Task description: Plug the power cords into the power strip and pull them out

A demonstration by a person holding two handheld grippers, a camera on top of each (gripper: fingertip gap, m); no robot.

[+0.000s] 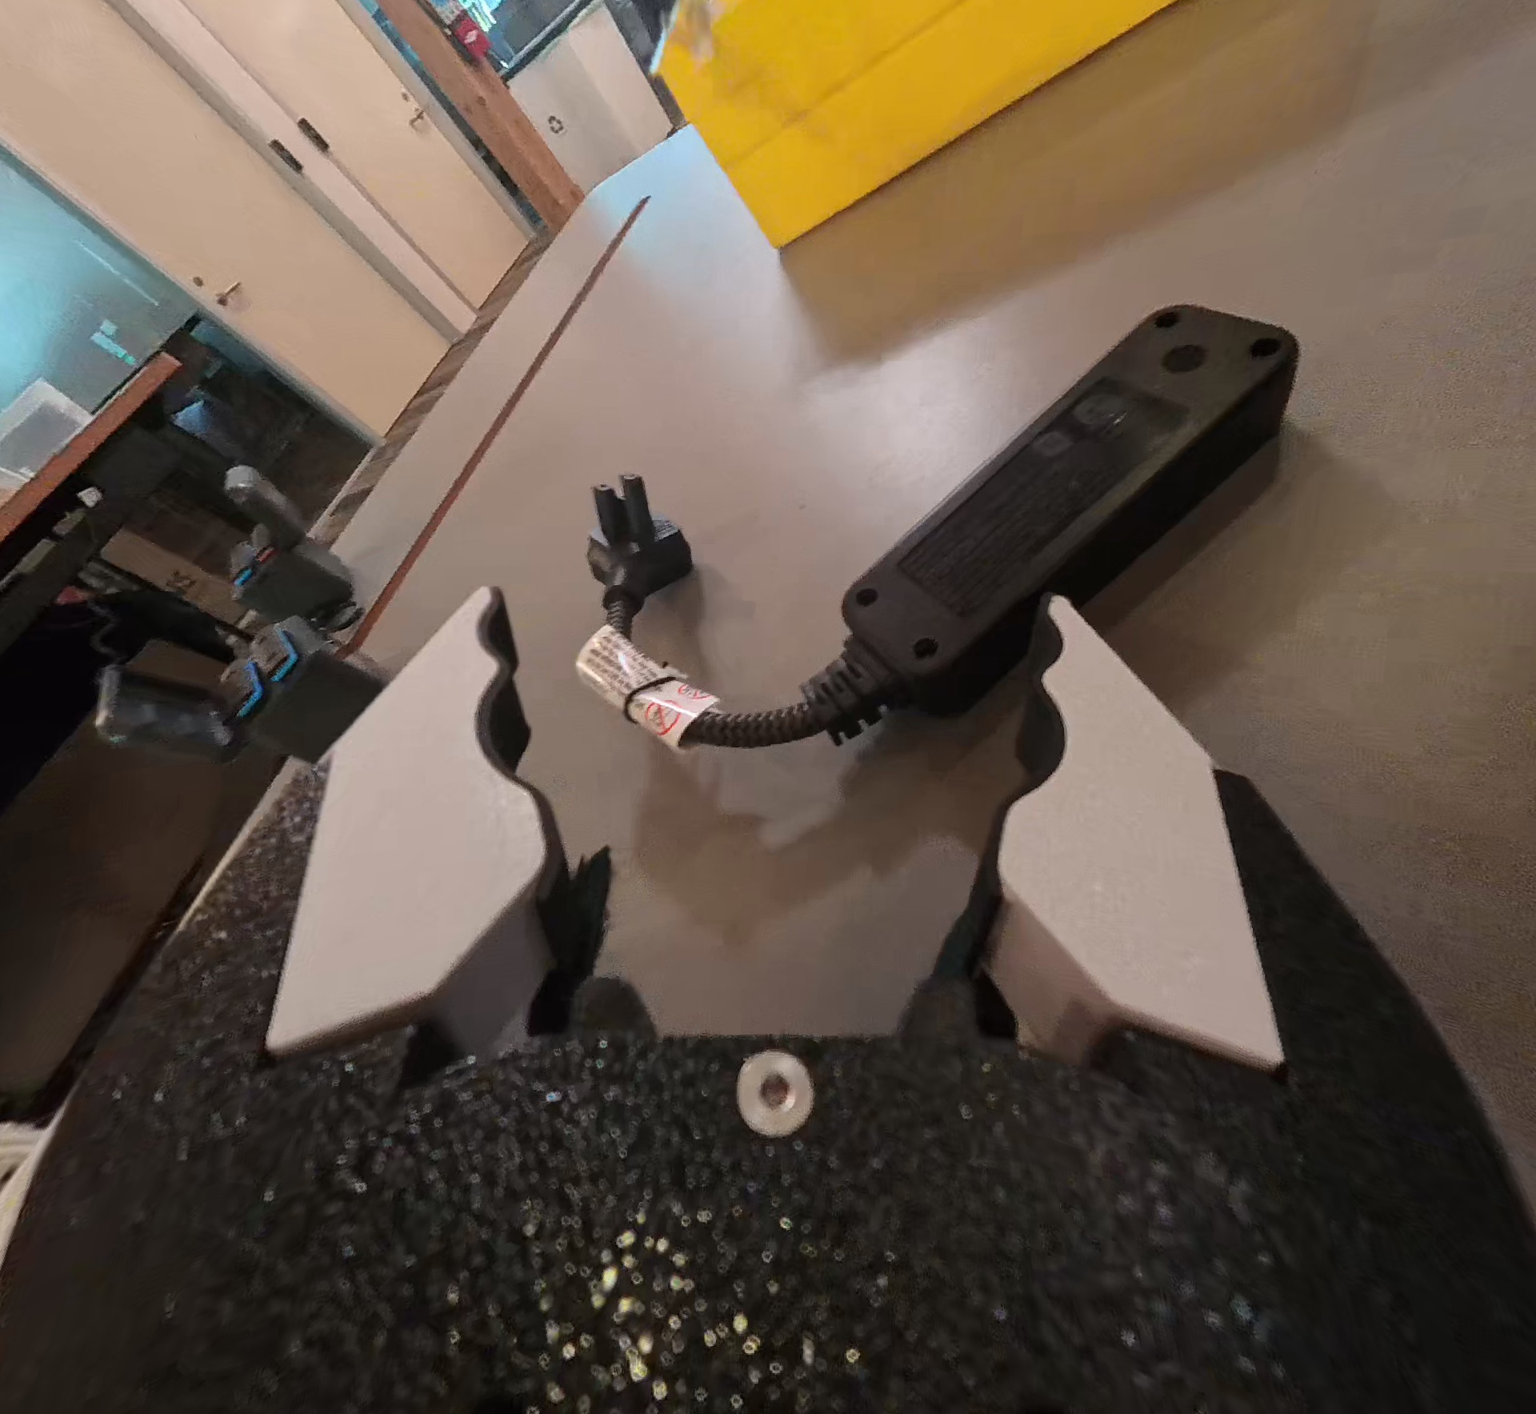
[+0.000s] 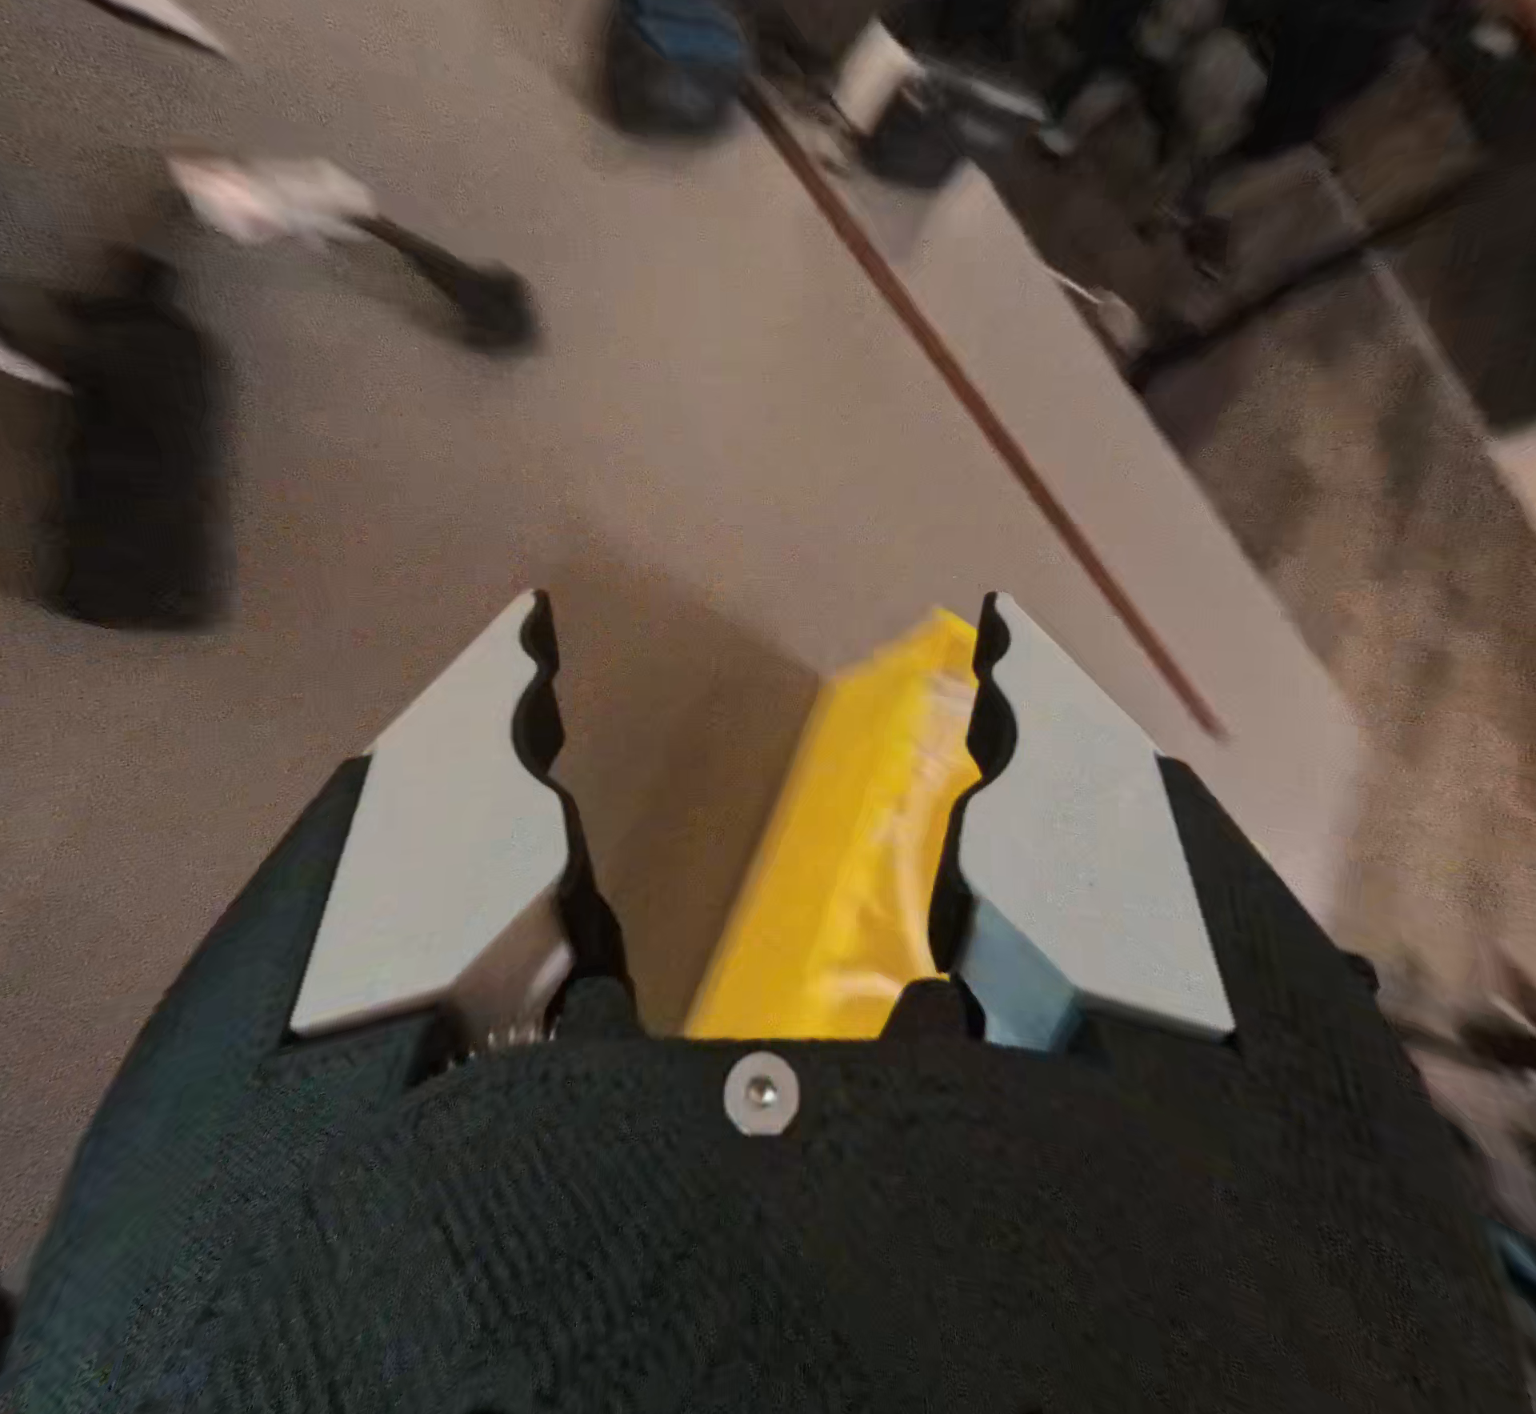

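**A:** Ahead of the left gripper (image 1: 769, 609), what is logged, left to right?

**B:** Jaws stand wide, nothing between them. Beyond the left fingertip, the black plug (image 1: 636, 543) lies on the grey table (image 1: 1371, 709), prongs pointing away. From it the short braided cord (image 1: 748, 730) with a white tag (image 1: 644, 684) curves across the gap between the jaws. It enters the black power strip (image 1: 1072, 509), which lies flat on the table just past the right fingertip, with a label panel on its upward face. I cannot tell whether that fingertip touches it. Far beyond, right of the jaw line, a yellow bin (image 1: 981, 44).

**A:** And the right gripper (image 2: 760, 609)?

**B:** Jaws wide too, gripping nothing. View is blurred. Far left of the left fingertip, the power strip (image 2: 137, 459) as a dark block; ahead of it the tag (image 2: 274, 198) and the plug (image 2: 490, 306), all well apart from the jaws. Between the fingers, toward the right one, a yellow bin edge (image 2: 839, 859) below.

**A:** Cords plugged?

**B:** No cord sits in the strip that I can see.
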